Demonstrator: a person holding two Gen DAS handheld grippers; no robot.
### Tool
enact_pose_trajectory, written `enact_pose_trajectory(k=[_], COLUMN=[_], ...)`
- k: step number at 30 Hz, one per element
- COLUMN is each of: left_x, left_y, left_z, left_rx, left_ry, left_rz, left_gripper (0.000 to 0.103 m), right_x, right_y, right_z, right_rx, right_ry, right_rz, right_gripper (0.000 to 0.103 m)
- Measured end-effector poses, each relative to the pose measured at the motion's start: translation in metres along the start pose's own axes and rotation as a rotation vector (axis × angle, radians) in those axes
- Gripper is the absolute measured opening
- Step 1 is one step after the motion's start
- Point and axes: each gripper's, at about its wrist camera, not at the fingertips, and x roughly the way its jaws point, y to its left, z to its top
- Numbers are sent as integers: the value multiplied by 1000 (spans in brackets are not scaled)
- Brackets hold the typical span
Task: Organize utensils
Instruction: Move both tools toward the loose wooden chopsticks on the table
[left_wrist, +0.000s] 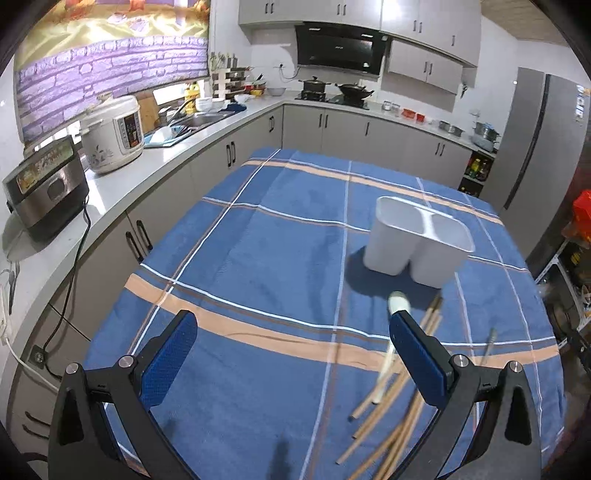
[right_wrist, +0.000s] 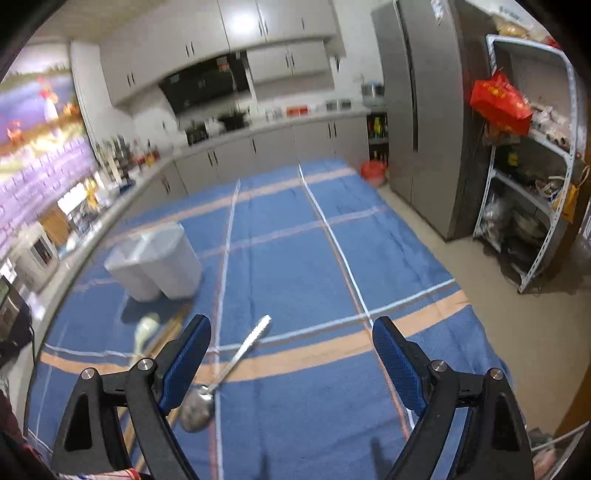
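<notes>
Two black grippers with blue pads, left (left_wrist: 291, 354) and right (right_wrist: 291, 354), hang wide open and empty above the blue striped tablecloth (left_wrist: 280, 236), where wooden chopsticks (left_wrist: 384, 413) and a steel spoon (right_wrist: 221, 373) lie near the white two-compartment plastic holder (left_wrist: 417, 240).

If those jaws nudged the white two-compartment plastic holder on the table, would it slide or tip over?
The white two-compartment plastic holder looks empty and tall, so probably light and apt to tip if pushed near its rim. The blue checked cloth beneath likely grips, so it would slide poorly.
</notes>
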Motion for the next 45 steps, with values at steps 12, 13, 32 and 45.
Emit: enact_pose_trajectory(k=[12, 13, 32, 45], left_x=[-46, -49, -77, -85], left_y=[-34, -35, -47, -49], left_z=[-26, -28, -51, -65], left_rx=[96, 97, 144, 137], left_ry=[-61, -65, -50, -28], left_rz=[-44, -45, -76, -96], left_gripper=[103, 103, 103, 103], right_x=[-11, -14, -70, -88], right_y=[33, 38, 58, 54], right_z=[-20, -20, -40, -49], right_rx=[-2, -13, -110, -125], right_ry=[151, 140, -1, -47], right_rz=[98, 96, 99, 84], right_gripper=[93, 93, 93, 92])
